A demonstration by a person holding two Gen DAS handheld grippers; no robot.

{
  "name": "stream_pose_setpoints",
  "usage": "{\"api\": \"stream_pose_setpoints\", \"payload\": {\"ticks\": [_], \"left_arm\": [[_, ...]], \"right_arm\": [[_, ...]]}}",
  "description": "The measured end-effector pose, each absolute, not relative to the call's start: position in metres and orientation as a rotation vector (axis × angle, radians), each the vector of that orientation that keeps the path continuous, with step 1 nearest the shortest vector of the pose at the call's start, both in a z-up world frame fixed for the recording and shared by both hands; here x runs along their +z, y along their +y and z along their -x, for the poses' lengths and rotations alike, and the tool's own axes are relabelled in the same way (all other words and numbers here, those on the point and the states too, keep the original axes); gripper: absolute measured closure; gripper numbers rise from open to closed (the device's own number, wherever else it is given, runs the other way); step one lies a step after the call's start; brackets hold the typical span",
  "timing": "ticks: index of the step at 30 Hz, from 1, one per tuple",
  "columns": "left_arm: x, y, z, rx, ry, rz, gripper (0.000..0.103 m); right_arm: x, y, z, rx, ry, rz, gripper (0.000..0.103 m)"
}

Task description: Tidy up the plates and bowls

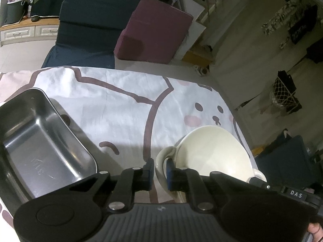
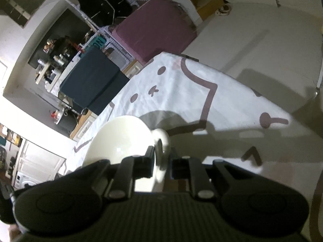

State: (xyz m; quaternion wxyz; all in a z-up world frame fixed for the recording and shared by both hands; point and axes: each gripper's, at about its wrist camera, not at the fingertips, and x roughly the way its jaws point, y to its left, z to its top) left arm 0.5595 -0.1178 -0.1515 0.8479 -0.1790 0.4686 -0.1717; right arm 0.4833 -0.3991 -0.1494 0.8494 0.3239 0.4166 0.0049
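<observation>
Cream glazed ceramic is pinched between the blue pads of the left gripper (image 1: 159, 170); the thing so grasped is one looped handle (image 1: 164, 161) of a cream bowl (image 1: 212, 153), the inner pad being set inside the loop and the outer pad against its outer face; the opposite handle (image 2: 161, 147) of the same bowl is clamped between the dark fingers of the right gripper (image 2: 161, 164), as is seen from the right wrist; both sets of jaws are thus drawn in tight on ceramic, with only the thickness of a handle kept between them. The bowl is seen empty, held by its two handles over a white cloth (image 1: 125, 109) printed with brown cartoon outlines and pink cheeks; whether its base touches the cloth cannot be told. Beside it, to the left in the left wrist view, a rectangular steel tray (image 1: 40, 139) is laid on the same cloth, also empty, apart from the bowl. Beyond the cloth's far edge a maroon cushion (image 1: 155, 32) and a dark blue cushion (image 1: 94, 20) are stacked on the floor.
</observation>
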Motion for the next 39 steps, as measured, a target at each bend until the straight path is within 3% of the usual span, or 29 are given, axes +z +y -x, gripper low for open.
{"api": "stream_pose_setpoints", "payload": {"ticks": [8, 15, 31, 34, 39], "left_arm": [[-0.152, -0.11, -0.557, -0.379, 1.016, 0.396, 0.086], [-0.144, -0.088, -0.552, -0.376, 0.997, 0.463, 0.062], [-0.159, -0.114, -0.556, -0.412, 1.042, 0.474, 0.064], [-0.161, -0.115, -0.556, -0.393, 1.04, 0.454, 0.073], [-0.164, -0.115, -0.558, -0.386, 1.033, 0.446, 0.073]], "right_arm": [[-0.146, -0.401, -0.486, 0.024, 0.888, -0.667, 0.082], [-0.139, -0.405, -0.486, 0.035, 0.873, -0.648, 0.079], [-0.152, -0.392, -0.496, 0.038, 0.917, -0.604, 0.079], [-0.151, -0.391, -0.496, 0.034, 0.908, -0.598, 0.079], [-0.152, -0.391, -0.497, 0.033, 0.887, -0.602, 0.078]]}}
